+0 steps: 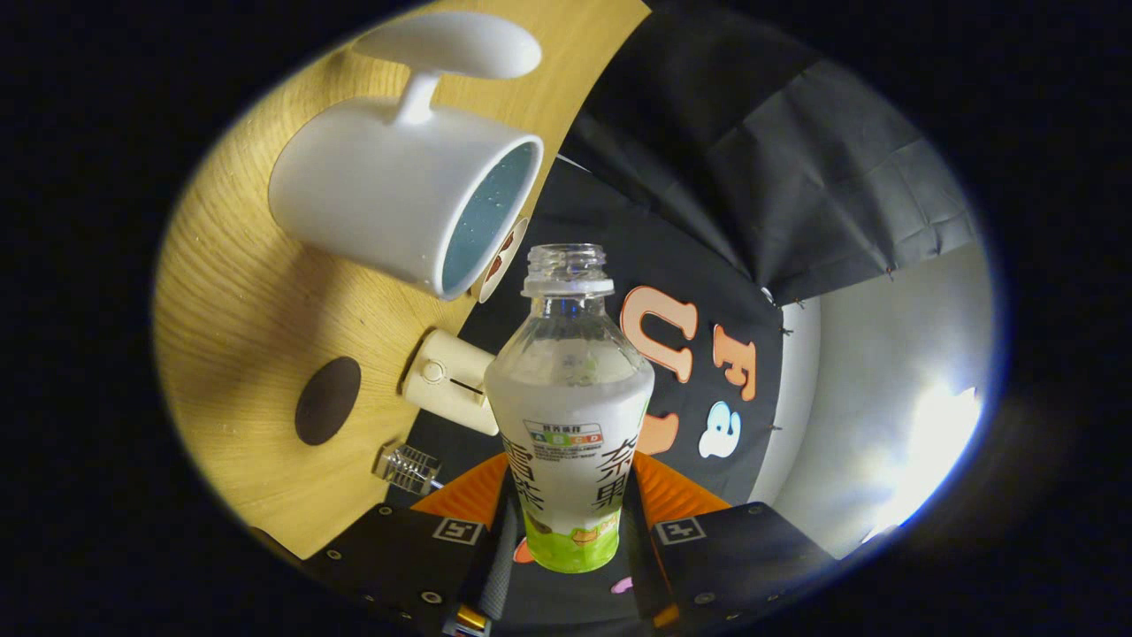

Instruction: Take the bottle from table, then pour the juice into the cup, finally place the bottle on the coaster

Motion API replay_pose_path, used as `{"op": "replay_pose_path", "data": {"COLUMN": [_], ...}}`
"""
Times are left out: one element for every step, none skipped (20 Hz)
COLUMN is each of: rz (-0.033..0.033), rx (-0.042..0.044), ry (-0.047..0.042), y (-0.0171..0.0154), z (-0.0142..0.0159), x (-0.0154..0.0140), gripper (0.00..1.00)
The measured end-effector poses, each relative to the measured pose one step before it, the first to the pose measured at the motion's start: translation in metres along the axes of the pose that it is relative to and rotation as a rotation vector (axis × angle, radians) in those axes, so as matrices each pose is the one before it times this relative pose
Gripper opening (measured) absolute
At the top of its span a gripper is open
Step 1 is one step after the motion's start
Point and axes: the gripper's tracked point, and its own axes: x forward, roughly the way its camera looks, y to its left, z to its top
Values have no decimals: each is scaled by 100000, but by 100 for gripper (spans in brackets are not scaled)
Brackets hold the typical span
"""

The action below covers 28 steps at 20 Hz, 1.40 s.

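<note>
Gripper (570,522) is gripping the bottle (570,425): its 2 fingers are pressing on the lower labelled body from either side, 1 per side. The bottle is running forward between the fingers, neck pointing away, mouth open and uncapped. The upper part of the bottle is clear; no liquid level is readable through it.

The view is rolled, so the wooden table (239,301) is appearing as a slanted surface off to one side of the bottle. A small clear ribbed cap (409,466) is lying on the table near the finger on that side. Just beyond it, a dark round coaster (327,400) is sitting flat on the wood, well apart from the bottle. A cream box-shaped object (449,380) is standing near the table edge, just beside the bottle's shoulder.

Beyond the bottle mouth, a white cup (389,199) with a handle and a blue-green interior is standing on the table, its opening facing toward the bottle neck, not touching it. A white rounded object (455,44) is sitting behind the cup.
</note>
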Motion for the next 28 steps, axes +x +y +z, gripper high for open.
{"op": "replay_pose_path", "data": {"rz": [2367, 2154, 2355, 1247, 1442, 1791, 2079, 2594, 2753, 1456, 1014, 1053, 1320, 1318, 497, 2049, 222, -502, -215, 1013, 1195, 744, -397, -403, 168, 665, 788, 465], "rx": [6584, 6573, 6602, 7212, 8086, 8797, 8611, 8878, 9868, 9985, 9443, 9027, 8401, 7794, 7080, 6132, 5413, 5553, 6818, 8160, 7553, 5678, 4219, 3547, 3499, 3854, 3002, 1739], "ry": [1656, 1370, 1221, 562, 1212, 1374, 1131, 1699, 1485, 403, 56, -485, 275, 402, 821, 997, 1962, 907, -275, 207, 1030, 1323, 689, 239, 587, 507, 1091, 1070], "y": [532, 162, -14, -109, -60, 26, -180, -119, 219, -229, -327, -330, -142, -193, -383, -50, -191, -520, -547, -243, -271, -345, -358, -381, 43, -80, 77, 86], "z": [-328, -304, -215, -81, -247, -420, -249, -77, 113, 111, 211, 216, -99, -204, -332, -457, -533, -301, 81, -207, -653, -503, -44, -131, -467, -387, -380, -382], "x": [89, 88, 209, 275, 529, 191, 172, 82, 44, 160, 31, 170, 273, 307, 480, 520, 1014, 606, 372, 623, -193, 322, 465, 552, 967, 492, 301, 450], "gripper": [56, 56, 56, 56, 56, 56, 56, 56, 56, 56, 56, 56, 56, 56, 56, 56, 56, 56, 57, 56, 56, 56, 56, 56, 56, 56, 56, 56]}}
